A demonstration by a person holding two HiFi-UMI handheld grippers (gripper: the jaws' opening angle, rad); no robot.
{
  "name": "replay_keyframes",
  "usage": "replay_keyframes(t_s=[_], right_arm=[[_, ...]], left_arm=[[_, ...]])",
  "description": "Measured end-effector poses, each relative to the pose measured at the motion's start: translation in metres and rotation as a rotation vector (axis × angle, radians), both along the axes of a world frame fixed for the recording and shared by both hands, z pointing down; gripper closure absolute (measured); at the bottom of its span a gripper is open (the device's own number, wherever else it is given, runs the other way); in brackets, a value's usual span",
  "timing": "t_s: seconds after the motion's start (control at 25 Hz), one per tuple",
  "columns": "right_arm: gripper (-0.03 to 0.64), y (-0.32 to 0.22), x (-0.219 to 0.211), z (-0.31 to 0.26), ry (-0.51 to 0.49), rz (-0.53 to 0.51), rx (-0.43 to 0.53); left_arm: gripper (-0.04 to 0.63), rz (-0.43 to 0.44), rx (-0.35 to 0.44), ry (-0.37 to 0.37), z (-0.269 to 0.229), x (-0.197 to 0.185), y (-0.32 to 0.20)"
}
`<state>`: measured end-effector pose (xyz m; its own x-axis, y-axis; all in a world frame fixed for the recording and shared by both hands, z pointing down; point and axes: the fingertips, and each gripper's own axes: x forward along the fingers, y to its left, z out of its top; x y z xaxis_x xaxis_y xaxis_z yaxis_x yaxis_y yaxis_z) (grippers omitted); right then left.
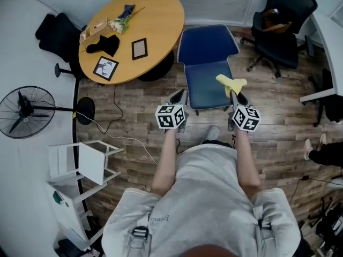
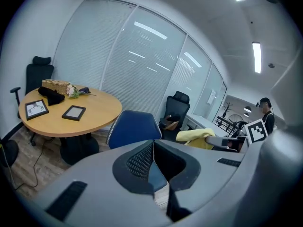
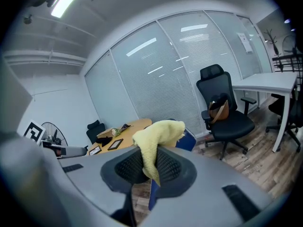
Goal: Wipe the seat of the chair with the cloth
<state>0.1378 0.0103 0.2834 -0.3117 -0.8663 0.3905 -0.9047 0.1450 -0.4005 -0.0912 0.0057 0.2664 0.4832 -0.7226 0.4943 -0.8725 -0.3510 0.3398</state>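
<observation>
**Head view.** The right tongs (image 1: 235, 94) are clamped on the yellow cloth (image 1: 231, 82), which hangs over the near right part of the blue chair (image 1: 206, 63) seat. I cannot tell whether it touches the fabric. The left tongs (image 1: 178, 97) sit at the seat's near left corner, closed on nothing. The round surface (image 1: 155, 15) stands just left of the chair. A black office chair (image 1: 281, 25) stands to the far right, well apart.

**Left gripper view.** The tongs' tips meet with nothing between them. The blue backrest shows beyond them, and the cloth is off to the right.

**Right gripper view.** The cloth bunches above the pads and a tail hangs down between them, so the grip looks secure. Most of the fabric is wadded.

**Assessment.** In my judgement wiping has not yet begun. To do it well, I would lower the wad flat onto the seat and stroke far to near in overlapping lanes from right to left. The pads should stay off the fabric.

**Clearance.** The near and right edges are open. The round surface crowds the far left corner, so I would shorten strokes there. The left tongs should stay clear of the wiping lane.
</observation>
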Motion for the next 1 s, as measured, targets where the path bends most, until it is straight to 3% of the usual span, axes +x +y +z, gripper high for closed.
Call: replay_keyframes(t_s=[0.4, 0.68, 1.0], right_arm=[[0.544, -0.022, -0.013, 0.029, -0.002, 0.058, -0.051], [0.543, -0.040, -0.004, 0.036, 0.001, 0.209, -0.057], [0.544, -0.044, 0.003, 0.076, 0.000, 0.282, -0.155]], left_arm=[[0.568, 0.105, -0.060, -0.030, 0.035, -0.007, -0.043], [0.568, 0.325, -0.093, -0.070, 0.054, 0.016, -0.111], [0.568, 0.451, -0.255, -0.113, 0.120, 0.033, -0.107]])
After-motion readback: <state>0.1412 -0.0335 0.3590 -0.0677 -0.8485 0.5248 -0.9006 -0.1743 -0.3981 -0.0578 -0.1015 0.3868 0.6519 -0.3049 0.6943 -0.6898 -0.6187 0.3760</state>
